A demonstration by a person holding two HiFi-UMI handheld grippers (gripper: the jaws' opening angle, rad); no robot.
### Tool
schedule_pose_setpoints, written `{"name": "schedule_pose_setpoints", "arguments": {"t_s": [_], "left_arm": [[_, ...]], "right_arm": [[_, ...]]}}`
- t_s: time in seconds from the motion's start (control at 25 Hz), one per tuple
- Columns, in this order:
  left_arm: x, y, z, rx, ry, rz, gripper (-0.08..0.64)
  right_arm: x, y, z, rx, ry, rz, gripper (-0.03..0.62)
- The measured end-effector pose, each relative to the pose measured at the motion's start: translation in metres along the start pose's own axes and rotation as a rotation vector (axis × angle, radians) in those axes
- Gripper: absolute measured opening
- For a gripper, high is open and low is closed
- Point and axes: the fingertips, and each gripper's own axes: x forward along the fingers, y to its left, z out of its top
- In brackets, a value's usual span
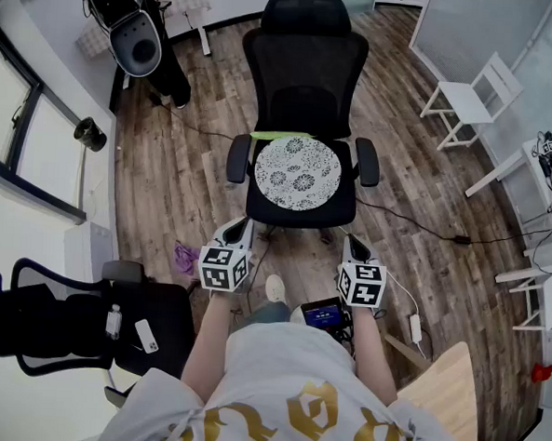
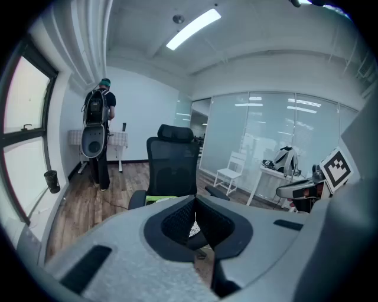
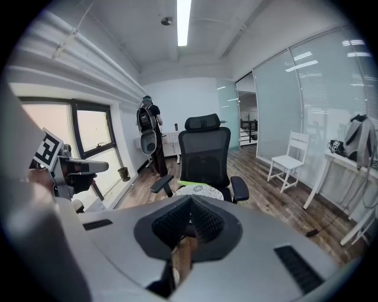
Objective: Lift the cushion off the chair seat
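Cushion (image 1: 298,172): lies flat on chair (image 1: 309,77) seat.
Left gripper (image 1: 235,233): jaws closed, empty, short of chair.
Right gripper (image 1: 354,250): jaws closed, empty, short of chair.

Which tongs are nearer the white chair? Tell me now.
Right. The right tongs sit below and left of the white chair; the left tongs sit even farther left.

Left hand-held gripper (image 1: 239,227), right hand-held gripper (image 1: 352,242) closed, empty.

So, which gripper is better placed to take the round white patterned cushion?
Probably the left gripper: it and the right gripper are shut, short of the black chair; left sits slightly nearer the cushion.
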Motion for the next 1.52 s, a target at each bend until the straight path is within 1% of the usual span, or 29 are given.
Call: {"name": "schedule_pose_setpoints", "arguments": {"t_s": [0.16, 0.32, 0.48, 0.72, 0.88, 0.96, 1.08, 1.24, 1.36, 1.52], "left_arm": [[-0.003, -0.004, 0.001, -0.003, -0.009, 0.000, 0.011], [-0.005, -0.005, 0.004, 0.013, -0.012, 0.003, 0.011], [-0.011, -0.002, 0.006, -0.016, -0.022, 0.005, 0.011], [-0.016, 0.001, 0.002, -0.023, -0.008, 0.013, 0.011], [-0.017, -0.003, 0.005, -0.011, -0.008, 0.001, 0.011], [-0.014, -0.002, 0.006, -0.005, -0.004, 0.002, 0.011], [-0.005, 0.001, 0.008, -0.002, -0.005, 0.011, 0.011], [0.013, 0.008, 0.015, 0.000, -0.006, 0.018, 0.010], [0.034, 0.018, 0.019, -0.009, 0.000, 0.017, 0.010], [0.075, 0.031, 0.024, -0.014, 0.021, 0.006, 0.011]], "right_arm": [[-0.006, -0.001, 0.000, 0.005, -0.008, 0.003, 0.011], [-0.009, -0.004, 0.002, 0.006, -0.015, -0.007, 0.011], [-0.013, -0.005, 0.003, 0.008, -0.020, -0.010, 0.011], [-0.015, 0.004, -0.001, 0.050, -0.039, 0.049, 0.011], [-0.014, 0.005, -0.005, 0.022, -0.028, 0.048, 0.012], [-0.011, 0.005, -0.007, 0.022, -0.023, 0.055, 0.012], [-0.003, -0.003, -0.007, 0.028, -0.018, 0.058, 0.012], [0.013, -0.023, 0.000, 0.049, -0.023, 0.020, 0.012], [0.032, -0.032, 0.001, 0.054, 0.010, 0.013, 0.011], [0.065, -0.046, 0.002, 0.059, 0.064, -0.001, 0.012]]}}
